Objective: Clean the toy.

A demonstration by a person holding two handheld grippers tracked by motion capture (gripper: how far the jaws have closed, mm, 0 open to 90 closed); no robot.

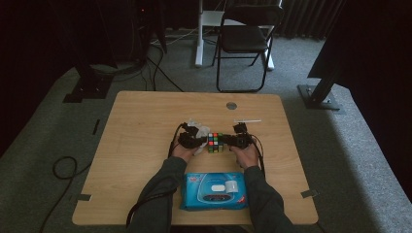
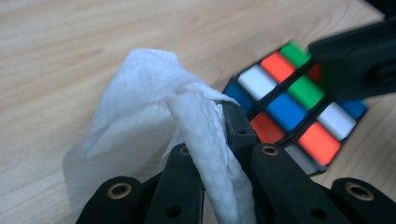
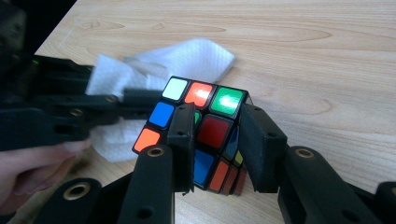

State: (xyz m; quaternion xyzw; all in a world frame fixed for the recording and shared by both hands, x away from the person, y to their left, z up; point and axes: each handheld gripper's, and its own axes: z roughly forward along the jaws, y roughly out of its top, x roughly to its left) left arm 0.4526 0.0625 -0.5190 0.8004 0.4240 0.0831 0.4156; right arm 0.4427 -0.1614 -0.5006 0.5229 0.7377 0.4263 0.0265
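One cube [image 1: 215, 142] sits mid-tabletop [image 1: 145, 145]. The right gripper [image 3: 217, 140] has its jaws clamped on the cube; the left gripper [image 2: 219, 140] pinches one wipe [image 2: 154, 107] just beside the cube. One wipe pack [image 1: 214, 191] lies near the cube.

No lettering, number or brand can be read anywhere in these pictures. The blue wipes pack [image 1: 214, 191] on the tabletop [image 1: 141, 145] carries a small red-and-white emblem at its upper left corner and pale print around its white lid, but all of it is too small and blurred to make out. The coloured stickers of the puzzle cube [image 3: 201, 135] are plain, with no marks on them.
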